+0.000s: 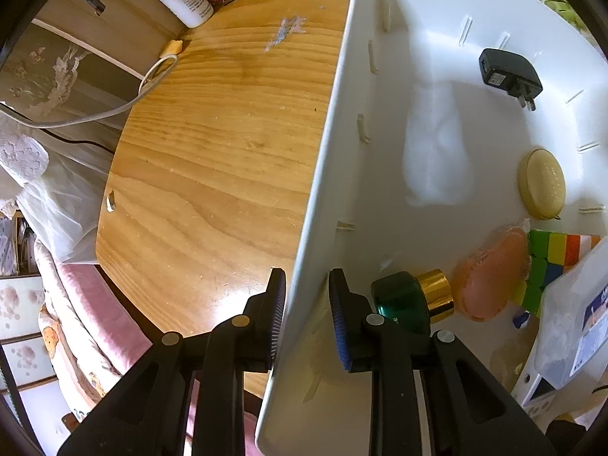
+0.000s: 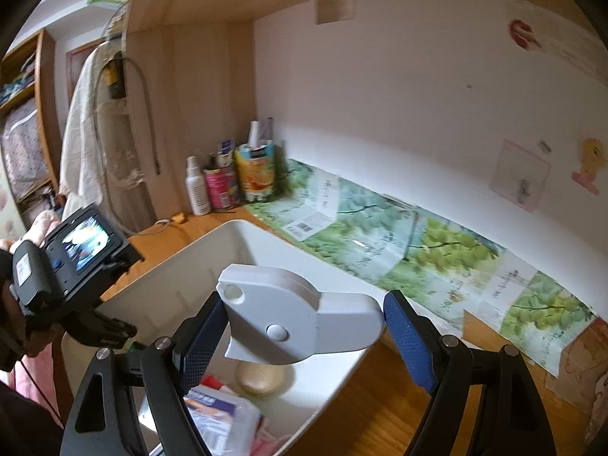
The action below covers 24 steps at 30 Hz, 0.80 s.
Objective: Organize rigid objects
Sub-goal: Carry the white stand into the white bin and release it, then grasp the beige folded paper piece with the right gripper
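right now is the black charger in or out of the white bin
In. The black charger lies on the floor of the white bin, apart from the other items.

Left gripper [image 1: 306, 304] straddles the near wall of a white bin [image 1: 323, 174] on a wooden desk [image 1: 212, 152]. Inside lie a black charger [image 1: 509, 74], tan disc [image 1: 541, 184], green bottle [image 1: 402, 296] and colourful cube [image 1: 551, 262].

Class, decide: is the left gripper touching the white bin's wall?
Touching. The left wrist view shows the left gripper straddling the white bin's wall, one pad pressed against it.
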Available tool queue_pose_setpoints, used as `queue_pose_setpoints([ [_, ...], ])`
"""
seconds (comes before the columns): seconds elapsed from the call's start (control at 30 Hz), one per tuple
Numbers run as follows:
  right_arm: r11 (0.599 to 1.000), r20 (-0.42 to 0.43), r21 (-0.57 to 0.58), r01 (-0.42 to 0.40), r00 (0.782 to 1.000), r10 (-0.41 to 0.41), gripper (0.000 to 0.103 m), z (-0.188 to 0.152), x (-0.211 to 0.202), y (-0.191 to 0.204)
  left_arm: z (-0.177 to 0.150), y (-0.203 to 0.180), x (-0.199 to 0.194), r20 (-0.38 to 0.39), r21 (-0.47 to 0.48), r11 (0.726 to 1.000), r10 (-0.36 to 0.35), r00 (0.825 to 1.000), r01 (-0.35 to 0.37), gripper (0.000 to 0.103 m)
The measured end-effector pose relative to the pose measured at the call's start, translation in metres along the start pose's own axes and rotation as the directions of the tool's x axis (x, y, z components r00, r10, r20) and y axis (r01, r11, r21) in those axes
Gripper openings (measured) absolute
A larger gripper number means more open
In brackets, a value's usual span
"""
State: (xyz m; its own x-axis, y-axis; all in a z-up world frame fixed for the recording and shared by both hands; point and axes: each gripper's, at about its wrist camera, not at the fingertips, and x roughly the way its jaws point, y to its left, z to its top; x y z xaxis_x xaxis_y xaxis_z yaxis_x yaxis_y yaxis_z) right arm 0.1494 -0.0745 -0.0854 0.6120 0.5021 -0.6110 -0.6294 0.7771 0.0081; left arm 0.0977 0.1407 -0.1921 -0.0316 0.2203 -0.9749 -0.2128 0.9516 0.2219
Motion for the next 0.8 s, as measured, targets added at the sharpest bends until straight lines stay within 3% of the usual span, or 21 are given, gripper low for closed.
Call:
queue_pose_setpoints([
  [0.2,0.999,0.001,-0.032,-0.015,1.0,0.015,0.086,0.0,-0.007,0.012,-0.004,0.002,-0.003,0.018,-0.002,1.0,-0.007,1.0,0.007,0.027],
  [0.33,0.999,-0.001,-0.049,0.018,1.0,-0.018,0.086,0.0,-0.01,0.007,-0.008,0.005,-0.004,0.028,-0.001,1.0,-0.015,1.0,0.015,0.027],
  [0.67,0.982,-0.059,-0.135,0.129,0.989,-0.138,0.086,0.003,-0.009,-0.038,-0.01,0.007,-0.004,0.029,-0.008,1.0,-0.011,1.0,0.011,0.027],
  [0.8,0.983,-0.09,-0.128,0.133,0.985,-0.145,0.086,0.001,-0.004,-0.059,-0.012,0.006,-0.005,0.036,-0.009,1.0,-0.011,0.999,0.011,0.027],
])
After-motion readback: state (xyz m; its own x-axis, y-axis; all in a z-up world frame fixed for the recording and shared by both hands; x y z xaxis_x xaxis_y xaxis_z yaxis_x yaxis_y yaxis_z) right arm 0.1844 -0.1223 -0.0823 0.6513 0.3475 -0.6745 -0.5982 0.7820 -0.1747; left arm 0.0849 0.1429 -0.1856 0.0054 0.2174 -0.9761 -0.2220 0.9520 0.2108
